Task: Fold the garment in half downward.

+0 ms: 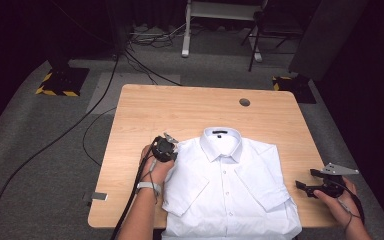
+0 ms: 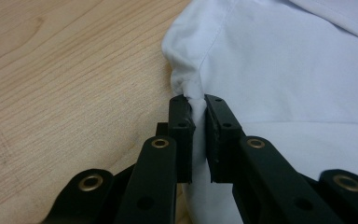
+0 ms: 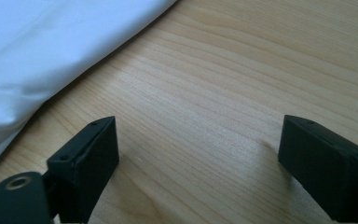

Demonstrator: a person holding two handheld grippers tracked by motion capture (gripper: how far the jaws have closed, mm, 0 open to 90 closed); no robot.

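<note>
So the left gripper [image 2: 196, 105] has its jaws pinched down on a bunched fold of the white shirt [image 1: 230, 185], right at the shoulder corner on the person's left side. In the left gripper view the cloth is squeezed into a thin ridge between the two pads, with barely a gap. The right gripper [image 3: 198, 144] is a different story: jaws spread wide, nothing between them, just bare wood of the table [image 1: 180, 107] underneath, with the shirt's edge off to one side and not touching.

The shirt lies flat, front up and buttoned, near the person's edge of the table, collar pointing away.

Count: one shirt, two grippers, two short sleeves, one round hole [image 1: 244, 102] in the tabletop.
</note>
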